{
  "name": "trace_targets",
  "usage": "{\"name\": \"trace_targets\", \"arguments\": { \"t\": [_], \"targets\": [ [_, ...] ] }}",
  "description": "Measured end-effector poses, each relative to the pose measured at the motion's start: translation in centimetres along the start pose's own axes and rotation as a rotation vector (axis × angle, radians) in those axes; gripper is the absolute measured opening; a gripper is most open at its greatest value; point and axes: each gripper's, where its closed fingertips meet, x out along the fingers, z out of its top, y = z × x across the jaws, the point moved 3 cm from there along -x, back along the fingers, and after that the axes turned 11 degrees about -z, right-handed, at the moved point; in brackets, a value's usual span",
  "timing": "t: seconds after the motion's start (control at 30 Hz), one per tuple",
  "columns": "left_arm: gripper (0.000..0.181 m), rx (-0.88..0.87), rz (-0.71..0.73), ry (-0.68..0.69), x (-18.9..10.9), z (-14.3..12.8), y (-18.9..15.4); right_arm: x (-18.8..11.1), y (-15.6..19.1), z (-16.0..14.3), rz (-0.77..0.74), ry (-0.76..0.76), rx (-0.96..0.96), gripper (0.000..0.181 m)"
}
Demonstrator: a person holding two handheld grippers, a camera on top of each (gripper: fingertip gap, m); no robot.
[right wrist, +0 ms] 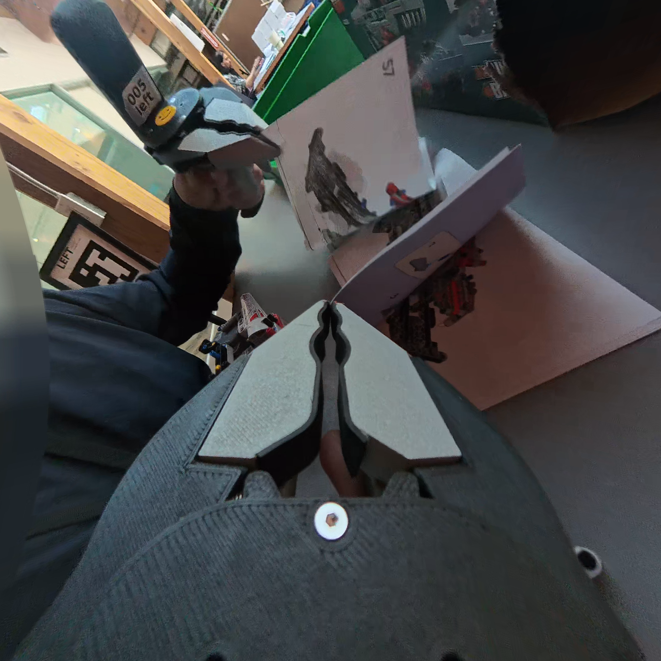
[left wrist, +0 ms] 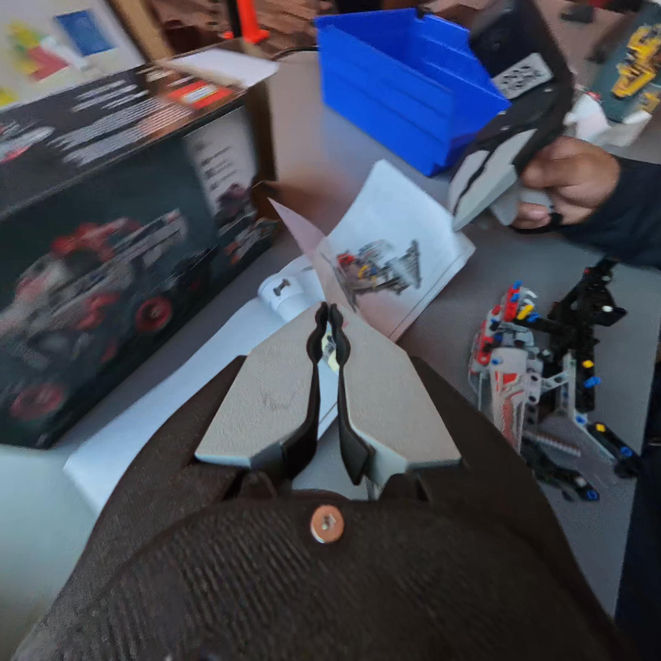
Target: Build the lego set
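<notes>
The open instruction booklet [left wrist: 400,229] lies on the grey table. My left gripper [left wrist: 329,310] is shut on the edge of one lifted page [left wrist: 297,229], seen nearly edge-on. In the right wrist view the left gripper [right wrist: 275,145] holds that page [right wrist: 357,118] upright. My right gripper [right wrist: 331,307] is shut on the corner of another raised page [right wrist: 447,221]; it also shows in the left wrist view [left wrist: 456,214] at the booklet's far edge. The partly built model [left wrist: 529,375], white, red and black, lies to the right of the booklet and also shows in the right wrist view [right wrist: 250,329].
The large dark set box [left wrist: 107,250] stands on the left. A blue bin [left wrist: 393,82] sits behind the booklet. A white sheet [left wrist: 161,429] and a small white cup with a dark part [left wrist: 282,289] lie under my left gripper. A person's hand [left wrist: 565,182] holds the right gripper. The left gripper's tips are roughly 15 cm from the right gripper's.
</notes>
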Motion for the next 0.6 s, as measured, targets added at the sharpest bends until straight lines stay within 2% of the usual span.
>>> {"name": "trace_targets", "arguments": {
  "t": [0.1,0.2,0.3,0.37,0.4,0.5,0.6],
  "targets": [
    [0.000,-0.083,0.163,-0.037,-4.0,-2.7,2.1,-0.3,-0.1,0.0,-0.022,0.007,-0.016,0.000],
    [0.001,-0.151,0.304,-0.026,-6.5,-5.4,3.8,-0.6,-0.3,0.0,-0.022,0.010,-0.013,0.000],
    [0.017,-0.189,0.356,-0.049,-7.9,-6.2,4.1,-1.1,-0.8,-0.1,-0.033,0.017,-0.003,0.000],
    [0.031,-0.154,0.434,-0.050,-9.0,-5.8,4.3,-1.3,-1.2,-0.2,-0.048,0.021,0.008,0.000],
    [0.031,-0.125,0.454,-0.061,-9.4,-5.2,4.1,-1.3,-1.4,-0.3,-0.062,0.026,0.009,0.000],
    [0.030,-0.034,0.446,-0.079,-9.2,-3.1,2.7,-1.3,-2.0,-0.4,-0.099,0.036,-0.002,0.000],
    [0.031,0.052,0.388,-0.048,-7.4,-1.4,1.2,-1.3,-2.3,-0.6,-0.118,0.047,-0.006,0.000]
  ]
}}
